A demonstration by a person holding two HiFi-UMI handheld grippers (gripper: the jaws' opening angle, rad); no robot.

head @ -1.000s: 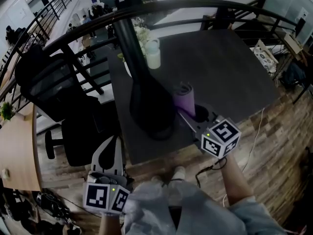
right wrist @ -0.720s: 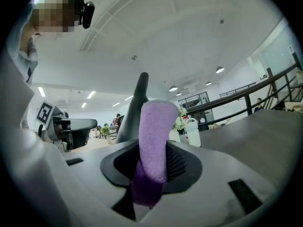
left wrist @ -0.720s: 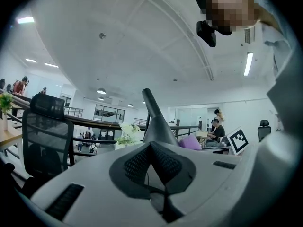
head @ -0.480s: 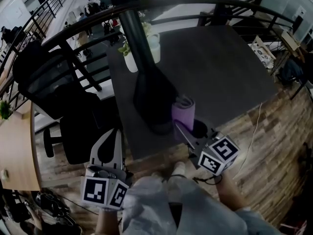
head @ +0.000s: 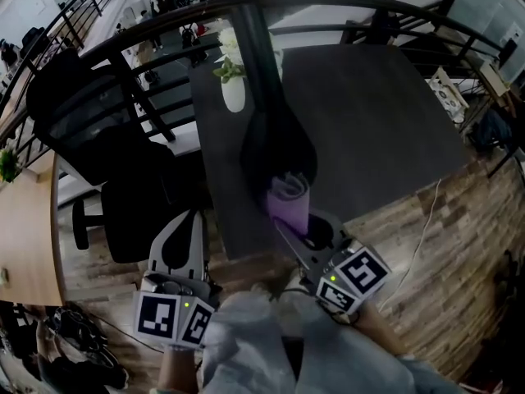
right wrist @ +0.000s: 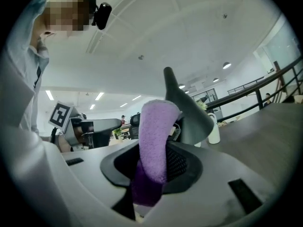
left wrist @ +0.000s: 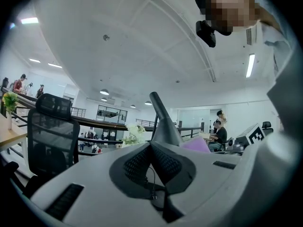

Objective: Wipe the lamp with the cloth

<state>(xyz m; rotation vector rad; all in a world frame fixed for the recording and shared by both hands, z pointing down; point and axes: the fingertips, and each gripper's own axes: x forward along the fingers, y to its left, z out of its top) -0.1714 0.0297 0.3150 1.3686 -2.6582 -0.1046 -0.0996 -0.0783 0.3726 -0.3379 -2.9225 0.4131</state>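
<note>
Dark square table (head: pixel 385 121), black mesh office chair (head: pixel 90 130) at its left. On the table stands a black lamp with flared base and tall upright pole (head: pixel 275 150). Behind it a white vase (head: pixel 233 95) holds white flowers with green leaves. Fuzzy purple folded cloth (head: pixel 287 202) is at the table's near edge, long axis along the jaws, free end toward the lamp base; contact unclear. Right gripper (head: pixel 292 226) jaws pinch the cloth's lower end. Left gripper (head: pixel 187 224) is low, off the table, jaws pressed together on nothing.

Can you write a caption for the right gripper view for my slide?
Right gripper shut on a purple cloth, the lamp rising close behind it.
</note>
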